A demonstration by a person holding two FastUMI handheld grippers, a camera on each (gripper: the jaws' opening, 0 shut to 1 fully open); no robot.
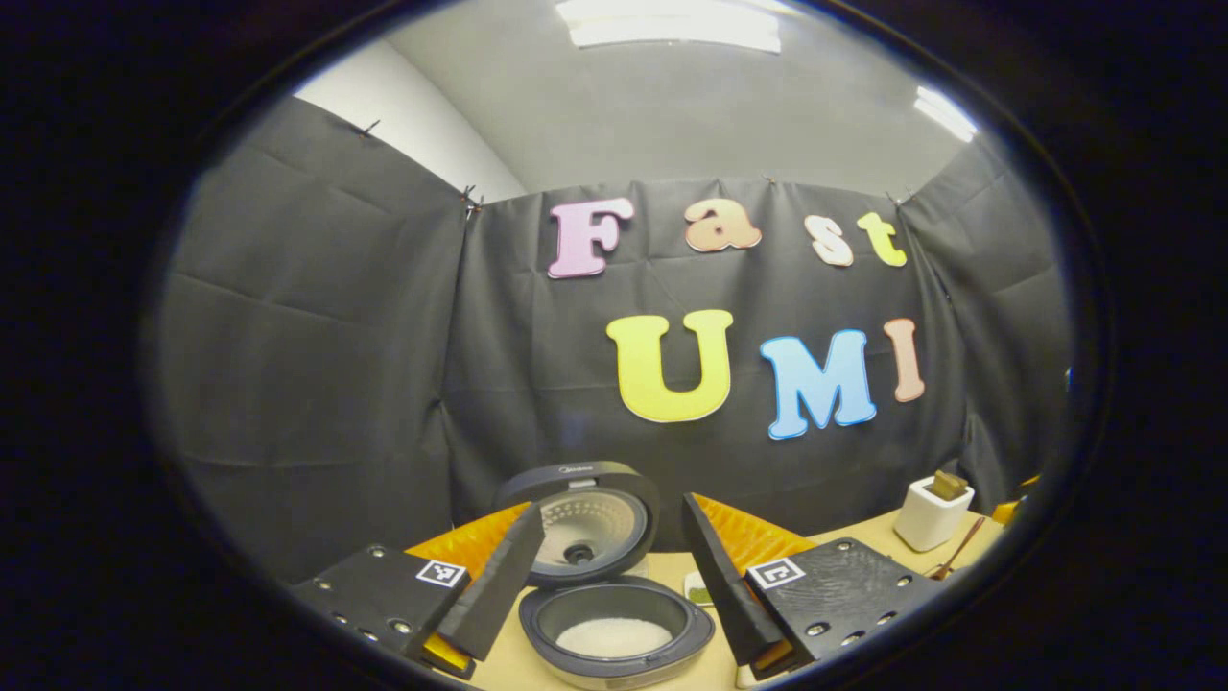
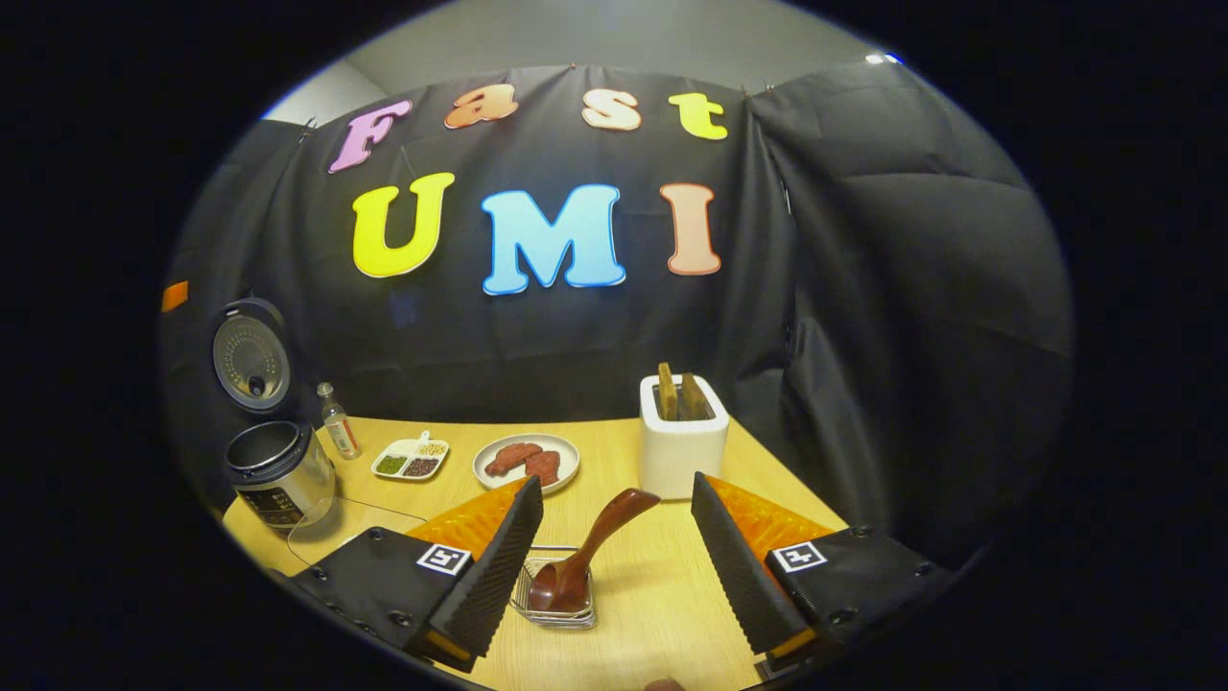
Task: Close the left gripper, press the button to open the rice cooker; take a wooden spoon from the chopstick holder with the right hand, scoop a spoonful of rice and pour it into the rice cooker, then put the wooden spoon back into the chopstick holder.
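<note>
Cooker (image 1: 614,629): lid (image 1: 585,523) up; white rice in your pot, seen between the left gripper's fingers; in the right gripper view it sits far left on the table (image 2: 624,451), lid raised
Left gripper (image 1: 609,585): fingers spread wide; nothing held
Right gripper (image 2: 614,566): fingers wide apart; nothing gripped
Spoon (image 2: 585,552): wooden; bowl down in a small wire basket (image 2: 556,600), handle tilted up right; between your right fingers, touching neither
Holder (image 2: 679,437): white, behind the spoon; two wooden pieces stick up inside
Tray (image 2: 413,459): divided; green, dark, pale grains
Plate (image 2: 526,461): reddish pieces
Bottle (image 2: 339,422): beside cooker
</note>
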